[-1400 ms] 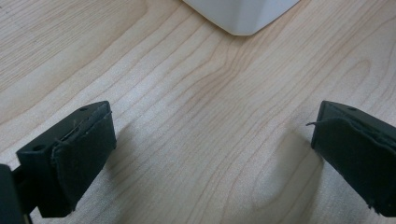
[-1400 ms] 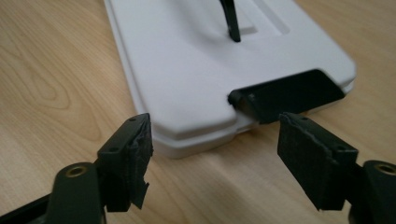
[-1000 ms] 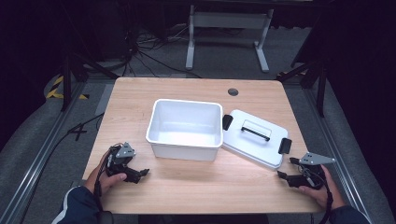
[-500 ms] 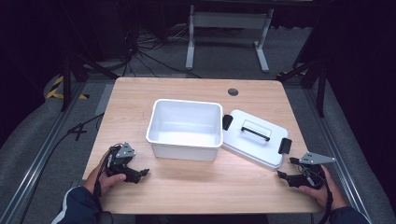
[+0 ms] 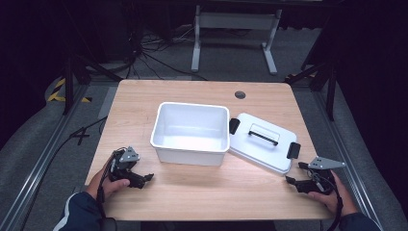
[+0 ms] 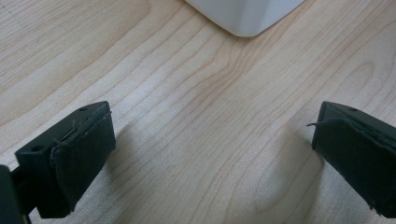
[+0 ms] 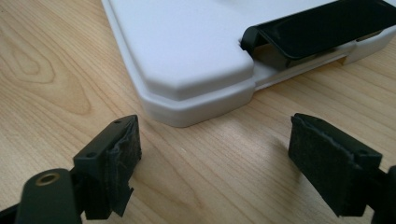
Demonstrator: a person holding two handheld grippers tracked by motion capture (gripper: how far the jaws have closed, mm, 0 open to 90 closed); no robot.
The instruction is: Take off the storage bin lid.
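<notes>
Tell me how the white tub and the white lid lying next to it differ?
The tub is deep, open at the top and empty; the lid is flat and shallow. The lid has a black handle on top and black clips at its ends; the tub shows no black parts. The tub stands square to the table; the lid is turned at an angle. Both are white, rectangular plastic with rounded corners.

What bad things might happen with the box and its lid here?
1. The lid lies tilted, one edge propped on the box. A push from the open right gripper, which points at its corner, might slide it off with a bang.
2. The box is empty, so probably light. The open left gripper could shove it across the table instead of gripping it.
3. The black latches stick out and might catch a jaw.
</notes>
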